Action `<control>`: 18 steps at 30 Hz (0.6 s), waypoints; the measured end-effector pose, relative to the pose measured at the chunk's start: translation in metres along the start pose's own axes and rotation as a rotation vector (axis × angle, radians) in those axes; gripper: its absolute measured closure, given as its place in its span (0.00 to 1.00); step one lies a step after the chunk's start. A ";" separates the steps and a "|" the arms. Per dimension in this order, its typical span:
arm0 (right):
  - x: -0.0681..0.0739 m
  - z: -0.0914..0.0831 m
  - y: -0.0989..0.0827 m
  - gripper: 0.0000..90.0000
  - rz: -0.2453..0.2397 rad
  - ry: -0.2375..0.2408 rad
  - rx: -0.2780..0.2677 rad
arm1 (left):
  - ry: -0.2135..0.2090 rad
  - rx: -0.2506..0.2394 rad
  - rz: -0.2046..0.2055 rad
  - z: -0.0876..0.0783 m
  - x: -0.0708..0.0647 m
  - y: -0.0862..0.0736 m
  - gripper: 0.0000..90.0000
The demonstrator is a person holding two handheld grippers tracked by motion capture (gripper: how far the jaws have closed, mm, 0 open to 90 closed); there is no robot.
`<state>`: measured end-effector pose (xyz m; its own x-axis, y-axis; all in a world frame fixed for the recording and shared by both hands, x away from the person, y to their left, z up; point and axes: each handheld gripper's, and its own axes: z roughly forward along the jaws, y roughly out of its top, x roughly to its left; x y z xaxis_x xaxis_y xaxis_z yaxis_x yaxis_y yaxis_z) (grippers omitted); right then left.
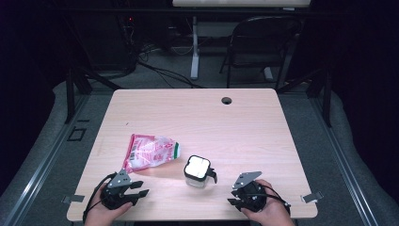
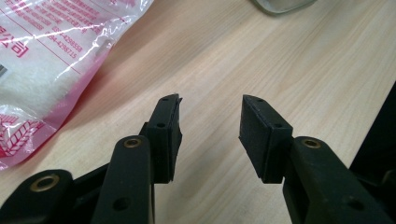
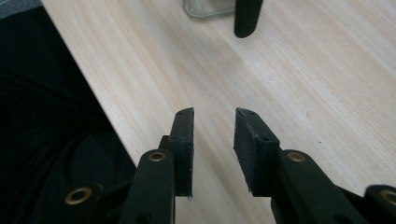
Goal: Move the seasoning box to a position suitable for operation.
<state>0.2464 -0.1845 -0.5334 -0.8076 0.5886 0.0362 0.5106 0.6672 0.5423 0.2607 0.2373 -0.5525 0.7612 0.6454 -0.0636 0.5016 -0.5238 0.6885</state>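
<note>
The left gripper (image 1: 139, 188) rests at the near edge of the table (image 1: 244, 122), close to the near left corner, held in the person's left hand (image 1: 107, 213). Its jaws stand apart with nothing between them; in the left gripper view bare wood shows through the gap, and the pads (image 2: 255, 133) touch no object. The right gripper (image 1: 232, 196) sits at the near edge toward the near right corner, held in the right hand (image 1: 267, 214). Its jaws likewise stand apart and hold nothing; the right gripper view shows only tabletop between them. A pink and white plastic bag (image 1: 149, 151) lies flat on the surface just beyond the left gripper, toward the left edge, near the gripper but not touching it; its printed film appears at the upper left of the left gripper view (image 2: 44, 60). A clear glass jar (image 1: 197, 170) with a white lid and a black clasp stands upright near the middle of the near edge, between the two grippers and apart from both. The bag and the jar lie close together; whether they touch cannot be told. A round cable hole (image 1: 227, 100) is set near the far edge.
</note>
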 end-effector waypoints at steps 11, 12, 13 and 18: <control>0.001 0.009 0.010 0.75 0.082 -0.065 -0.101 | 0.014 -0.002 0.021 0.001 -0.004 0.002 0.68; 0.001 0.011 0.013 0.74 0.086 -0.072 -0.121 | 0.013 -0.007 0.010 0.000 -0.004 0.003 0.71; 0.001 0.012 0.015 0.74 0.087 -0.080 -0.131 | 0.013 -0.007 0.010 0.000 -0.004 0.003 0.71; 0.002 0.010 0.020 0.73 0.100 -0.092 -0.157 | 0.015 -0.018 0.000 -0.004 -0.008 0.001 0.73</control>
<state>0.2583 -0.1656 -0.5308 -0.7210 0.6926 0.0235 0.5292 0.5283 0.6639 0.2540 0.2336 -0.5483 0.7547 0.6539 -0.0526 0.4941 -0.5139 0.7013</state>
